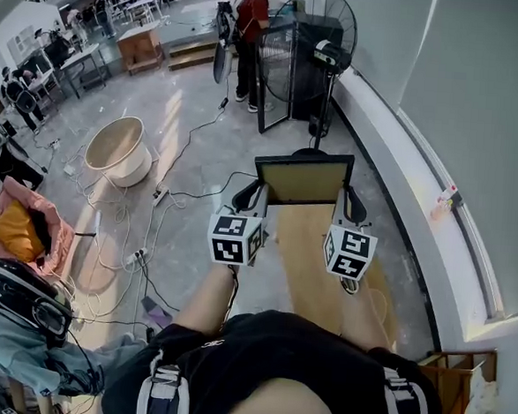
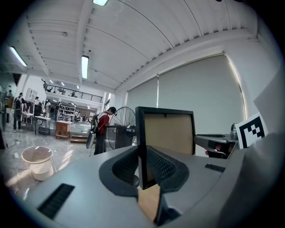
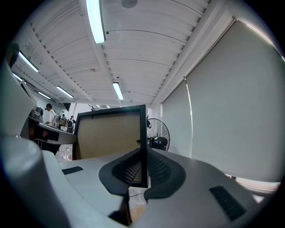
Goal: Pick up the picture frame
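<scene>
The picture frame (image 1: 303,180) is held in the air between the two grippers, above a tan wooden surface (image 1: 313,259) and apart from it. It is upright, with its brown backing board turned toward the person.

The frame is judged to be light and stiff: a thin dark rim around a flat board. Whether there is glass on the far face cannot be seen, so it is best treated as fragile there. The rim looks smooth and narrow, so it could slip or pivot in a pinch taken at one point. The side rails, low down near the bottom corners, are judged the sound places to take hold, one on each side so that the frame cannot swing.

That is how it is gripped. The left gripper (image 1: 249,197) is closed down to a narrow gap on the frame's left rail (image 2: 140,147), and its ribbed pads (image 2: 161,165) are pressed against both faces of the rail just above the lower corner. The right gripper (image 1: 351,206) is closed the same way on the right rail (image 3: 143,133) — only the thin rim is between its jaws, and the backing board (image 3: 107,136) is left clear. Nothing else is touched by either gripper.
</scene>
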The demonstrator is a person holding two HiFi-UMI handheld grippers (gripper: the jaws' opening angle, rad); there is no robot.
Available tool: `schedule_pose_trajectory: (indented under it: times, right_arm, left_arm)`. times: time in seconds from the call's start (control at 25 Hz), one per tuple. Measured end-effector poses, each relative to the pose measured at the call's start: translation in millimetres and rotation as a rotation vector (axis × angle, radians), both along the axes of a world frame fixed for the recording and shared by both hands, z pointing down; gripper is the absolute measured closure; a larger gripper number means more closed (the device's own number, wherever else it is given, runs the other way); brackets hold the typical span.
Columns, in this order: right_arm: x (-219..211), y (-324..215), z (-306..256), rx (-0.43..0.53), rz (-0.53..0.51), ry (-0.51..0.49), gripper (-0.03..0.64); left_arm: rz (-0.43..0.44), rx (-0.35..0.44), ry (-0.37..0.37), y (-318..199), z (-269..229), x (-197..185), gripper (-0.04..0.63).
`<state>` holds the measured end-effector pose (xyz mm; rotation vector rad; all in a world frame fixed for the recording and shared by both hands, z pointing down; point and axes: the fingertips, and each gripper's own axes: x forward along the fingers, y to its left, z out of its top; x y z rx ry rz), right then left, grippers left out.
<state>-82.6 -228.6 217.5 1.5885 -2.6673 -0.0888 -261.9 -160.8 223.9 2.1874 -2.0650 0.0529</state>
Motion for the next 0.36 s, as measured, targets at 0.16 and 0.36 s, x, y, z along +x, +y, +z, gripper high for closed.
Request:
schedule_pose_trajectory:
  times: [0.16, 0.36]
  right_arm:
    - [-5, -3, -1, -0.004, -0.009, -0.004, 0.561]
    - [-5, -11, 6, -0.009, -0.019, -0.006, 0.561]
  left_arm:
    - [-0.006, -0.008, -0.003, -5, -2, -6, 0.525]
    - [-0.010, -0.012, -0.004, -12, 3, -5, 0.525]
